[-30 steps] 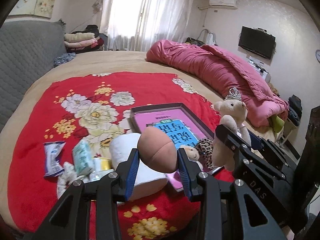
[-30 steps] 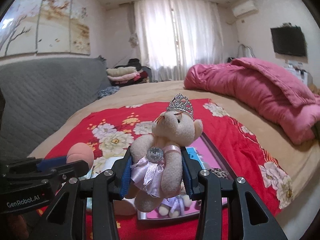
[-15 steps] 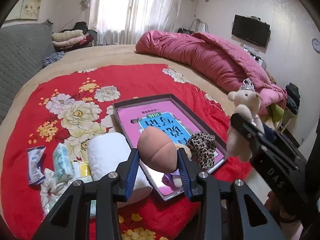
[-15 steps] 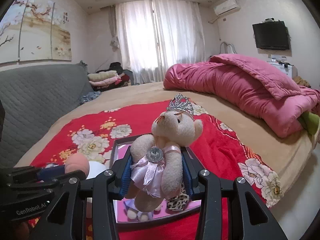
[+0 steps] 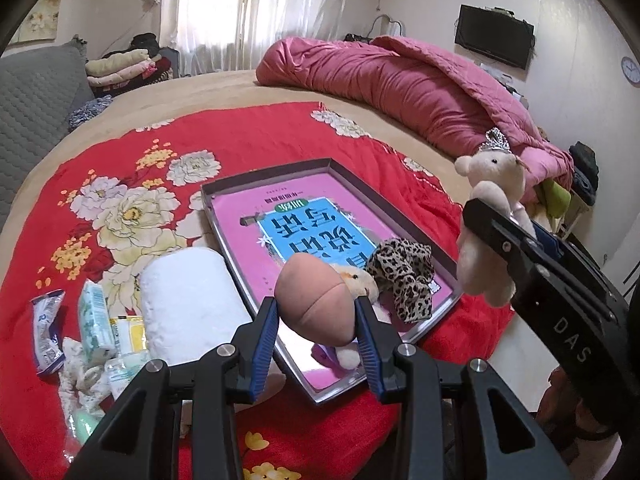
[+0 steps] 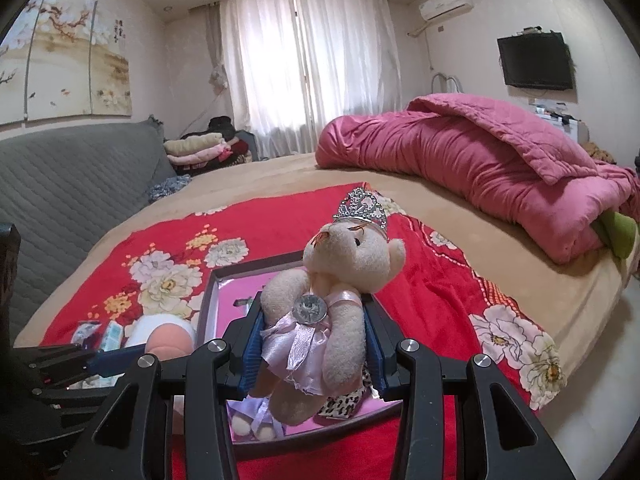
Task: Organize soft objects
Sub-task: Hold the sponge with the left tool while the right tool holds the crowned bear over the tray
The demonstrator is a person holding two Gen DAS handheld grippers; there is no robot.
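My left gripper (image 5: 316, 312) is shut on a peach-coloured soft ball (image 5: 314, 300), held over the near end of a grey tray (image 5: 260, 174) with a pink lining. A leopard-print scrunchie (image 5: 404, 276) and a small plush toy (image 5: 360, 280) lie in the tray. My right gripper (image 6: 314, 338) is shut on a cream teddy bear (image 6: 344, 272) with a silver crown and pink dress, held above the tray (image 6: 240, 270). In the left wrist view the bear (image 5: 490, 216) hangs to the right of the tray. The ball (image 6: 168, 340) shows low on the left in the right wrist view.
A rolled white towel (image 5: 188, 300), tissue packs (image 5: 94, 322) and small packets (image 5: 46, 332) lie left of the tray on the red floral blanket (image 5: 248, 136). A bunched pink duvet (image 5: 404, 84) fills the far right of the bed. Grey headboard (image 6: 72, 184) stands at left.
Both grippers have moved forward and down over the tray with their toys still held. The tray and towel now appear larger and closer; the bear has shifted further right in the left wrist view.
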